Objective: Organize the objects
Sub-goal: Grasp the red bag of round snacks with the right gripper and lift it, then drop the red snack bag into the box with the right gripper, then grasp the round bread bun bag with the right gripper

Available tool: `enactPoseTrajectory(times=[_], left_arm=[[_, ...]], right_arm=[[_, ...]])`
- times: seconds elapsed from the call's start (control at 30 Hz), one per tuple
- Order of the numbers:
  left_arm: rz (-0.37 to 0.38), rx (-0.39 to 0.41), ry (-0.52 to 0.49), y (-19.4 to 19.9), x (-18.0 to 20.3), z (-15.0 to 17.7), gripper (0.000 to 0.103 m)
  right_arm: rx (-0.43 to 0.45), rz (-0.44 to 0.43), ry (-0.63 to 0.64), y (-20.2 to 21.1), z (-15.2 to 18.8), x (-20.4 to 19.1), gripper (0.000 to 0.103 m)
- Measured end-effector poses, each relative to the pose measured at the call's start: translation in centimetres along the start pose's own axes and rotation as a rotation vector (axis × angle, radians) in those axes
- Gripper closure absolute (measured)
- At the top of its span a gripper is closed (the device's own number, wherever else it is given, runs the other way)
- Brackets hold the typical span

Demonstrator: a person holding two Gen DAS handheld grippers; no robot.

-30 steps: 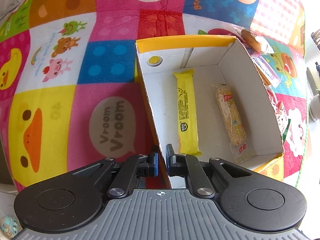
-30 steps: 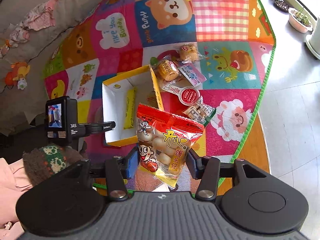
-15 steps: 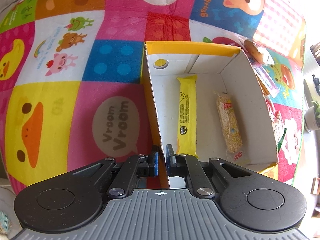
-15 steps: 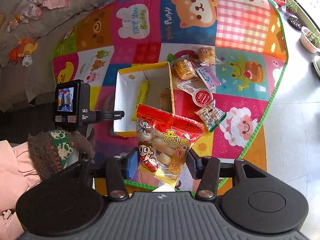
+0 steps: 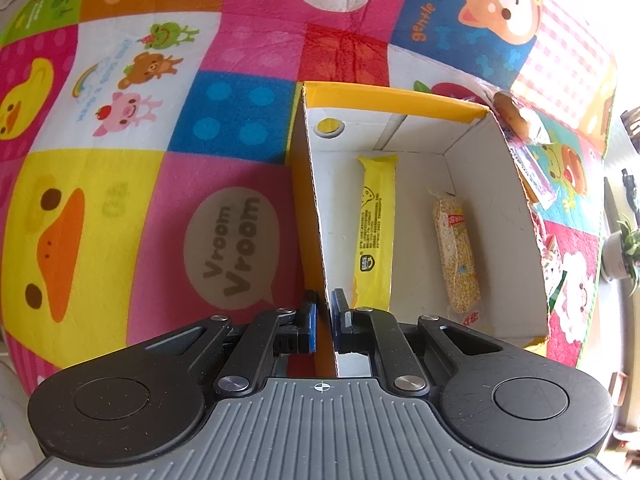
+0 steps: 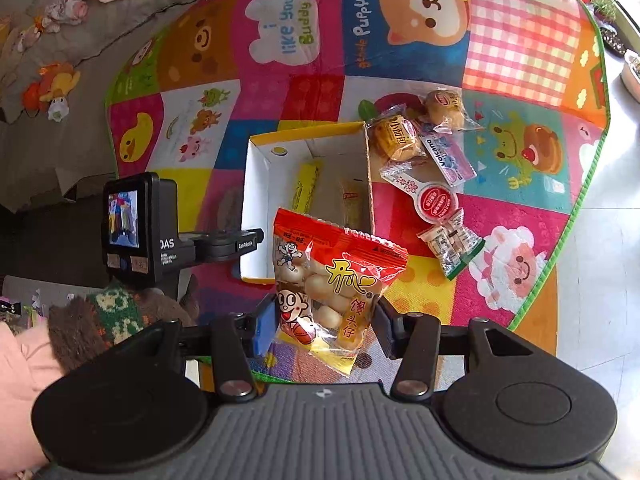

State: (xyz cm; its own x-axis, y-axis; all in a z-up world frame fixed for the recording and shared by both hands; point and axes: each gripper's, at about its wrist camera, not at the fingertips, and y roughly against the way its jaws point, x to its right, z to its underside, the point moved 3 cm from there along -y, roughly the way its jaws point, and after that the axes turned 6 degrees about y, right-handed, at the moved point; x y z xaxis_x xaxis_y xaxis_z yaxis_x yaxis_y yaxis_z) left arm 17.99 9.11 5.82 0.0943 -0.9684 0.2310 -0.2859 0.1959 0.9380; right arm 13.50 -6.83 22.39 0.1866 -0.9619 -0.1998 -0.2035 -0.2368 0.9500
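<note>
A yellow-rimmed cardboard box (image 5: 316, 208) lies on the play mat; it also shows in the right wrist view (image 6: 256, 184). Inside lie a yellow snack bar (image 5: 374, 232) and a clear-wrapped grain bar (image 5: 456, 252). My left gripper (image 5: 324, 316) is shut on the box's left wall near its front corner. My right gripper (image 6: 324, 320) is shut on a red and orange snack bag (image 6: 332, 288), held in the air in front of the box's near end.
Several wrapped snacks lie on the mat right of the box: a round bun (image 6: 396, 136), another bun (image 6: 444, 108), a purple packet (image 6: 448, 156), a red-lidded cup (image 6: 436, 200), a small white packet (image 6: 450, 242). Grey floor (image 6: 600, 240) is at the right, potted plants (image 5: 624, 248) beyond.
The right gripper with the snack bag has moved closer to the box. The left gripper stays shut on the box wall, and the box has shifted slightly in its view.
</note>
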Motion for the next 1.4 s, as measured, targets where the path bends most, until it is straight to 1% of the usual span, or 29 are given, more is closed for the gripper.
enactPoseTrajectory(times=[0.07, 0.17, 0.27, 0.33, 0.4, 0.5, 0.57, 0.63, 0.77, 0.87, 0.9, 0.97, 1.07, 1.17, 1.27, 1.33, 1.4], left_arm=[[-0.001, -0.001, 0.008, -0.1, 0.0, 0.0, 0.094], [-0.001, -0.006, 0.021, -0.1, -0.1, -0.1, 0.094], [-0.002, -0.011, 0.025, -0.2, -0.2, -0.1, 0.094], [-0.005, -0.015, 0.03, -0.4, -0.2, -0.1, 0.094], [-0.008, -0.019, 0.036, -0.5, -0.2, -0.1, 0.094], [-0.015, -0.027, 0.041, -0.7, -0.1, -0.2, 0.094], [-0.022, -0.033, 0.044, -0.8, -0.1, -0.2, 0.094], [-0.035, -0.045, 0.042, -1.1, 0.1, -0.2, 0.094], [-0.06, -0.058, 0.059, -1.4, 0.2, 0.1, 0.094], [-0.076, -0.053, 0.06, -1.4, 0.3, 0.5, 0.095], [-0.086, -0.056, 0.045, -1.4, 0.5, 0.6, 0.095], [-0.108, -0.089, -0.003, -1.7, 0.9, 1.1, 0.096], [-0.139, -0.124, -0.038, -1.7, 1.4, 1.8, 0.096], [-0.165, -0.145, -0.005, -1.7, 1.4, 2.0, 0.096], [-0.191, -0.147, 0.048, -1.6, 1.4, 1.9, 0.096], [-0.198, -0.142, 0.072, -1.4, 1.5, 1.7, 0.096], [-0.208, -0.136, 0.085, -1.2, 1.8, 1.4, 0.096]], right_arm=[[-0.004, -0.017, -0.01, -0.8, -1.1, -0.3, 0.054], [0.038, -0.076, -0.016, -1.3, -2.4, -0.8, 0.05], [0.058, -0.091, -0.016, -1.1, -3.1, -0.4, 0.048], [0.062, -0.066, -0.02, -1.1, -3.3, 0.7, 0.038], [0.055, -0.026, -0.044, -1.6, -3.1, 2.8, 0.034], [0.003, 0.044, -0.118, -3.3, -2.2, 7.1, 0.034], [-0.042, 0.089, -0.173, -4.6, -1.1, 10.3, 0.034], [-0.073, 0.128, -0.2, -5.6, 0.1, 12.8, 0.034], [-0.106, 0.166, -0.196, -6.9, 1.2, 16.0, 0.034], [-0.11, 0.163, -0.169, -8.0, 0.4, 17.4, 0.034], [-0.102, 0.16, -0.159, -8.4, -0.3, 17.7, 0.034], [-0.08, 0.149, -0.132, -9.3, -2.1, 18.2, 0.034], [-0.032, 0.106, -0.084, -10.9, -6.4, 18.9, 0.034], [0.0, 0.075, -0.046, -13.1, -11.0, 19.9, 0.033], [0.009, 0.083, -0.002, -15.9, -15.7, 20.6, 0.033], [0.01, 0.085, 0.014, -17.5, -18.1, 20.8, 0.032], [-0.007, 0.066, 0.009, -19.1, -20.0, 20.9, 0.032]])
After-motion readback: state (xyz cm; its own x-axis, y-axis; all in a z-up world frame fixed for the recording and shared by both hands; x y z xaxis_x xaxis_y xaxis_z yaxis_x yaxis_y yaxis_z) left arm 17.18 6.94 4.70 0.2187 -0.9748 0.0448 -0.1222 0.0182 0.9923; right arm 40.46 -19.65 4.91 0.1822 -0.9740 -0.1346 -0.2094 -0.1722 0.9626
